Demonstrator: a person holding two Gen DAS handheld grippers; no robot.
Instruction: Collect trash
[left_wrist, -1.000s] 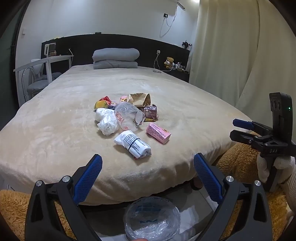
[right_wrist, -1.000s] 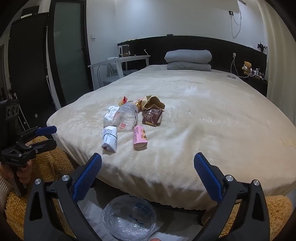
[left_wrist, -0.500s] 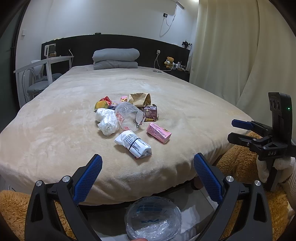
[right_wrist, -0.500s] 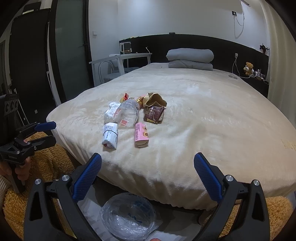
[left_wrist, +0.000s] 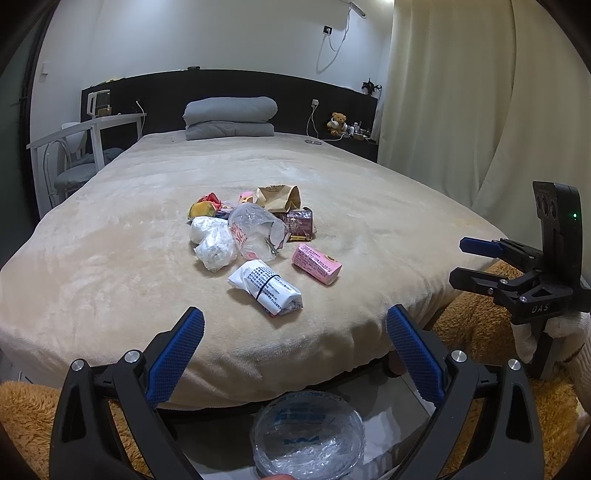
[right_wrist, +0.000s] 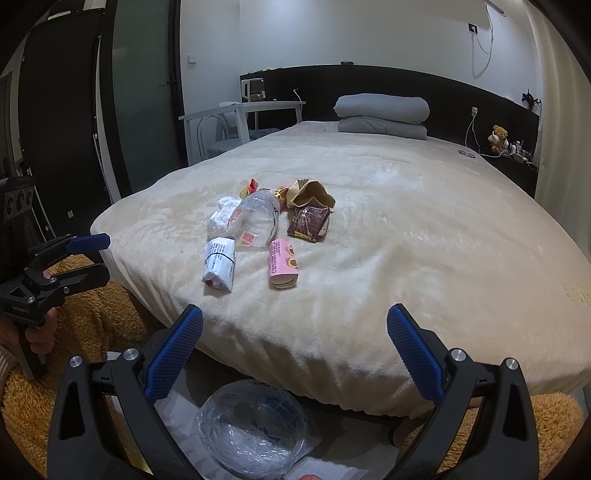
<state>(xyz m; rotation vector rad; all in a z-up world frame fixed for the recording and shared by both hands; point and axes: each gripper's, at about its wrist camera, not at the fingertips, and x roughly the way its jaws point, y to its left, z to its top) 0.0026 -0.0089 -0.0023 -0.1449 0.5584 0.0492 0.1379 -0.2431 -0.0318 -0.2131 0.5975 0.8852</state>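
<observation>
A pile of trash lies near the foot of the beige bed (left_wrist: 110, 266): a white rolled packet with a band (left_wrist: 266, 286) (right_wrist: 219, 267), a pink carton (left_wrist: 316, 263) (right_wrist: 282, 267), a clear plastic bottle (left_wrist: 256, 230) (right_wrist: 255, 221), white crumpled bags (left_wrist: 214, 243), a brown wrapper (left_wrist: 299, 223) (right_wrist: 308, 221), a brown paper bag (left_wrist: 277, 197) (right_wrist: 310, 192) and red-yellow wrappers (left_wrist: 205, 206). My left gripper (left_wrist: 295, 350) (right_wrist: 92, 258) is open, short of the bed's edge, holding nothing. My right gripper (right_wrist: 295, 350) (left_wrist: 467, 260) is open too, apart from the pile.
A bin lined with a clear plastic bag (left_wrist: 306, 435) (right_wrist: 253, 428) stands on the floor below both grippers. Orange fluffy rugs (left_wrist: 469, 332) flank the bed. A grey folded quilt (left_wrist: 229, 118) lies at the headboard. A white desk and chair (left_wrist: 74, 147) stand left; curtains (left_wrist: 461, 110) hang right.
Both grippers have drifted slightly closer to the bed and the pile. Both stay open and nothing has been picked up.
</observation>
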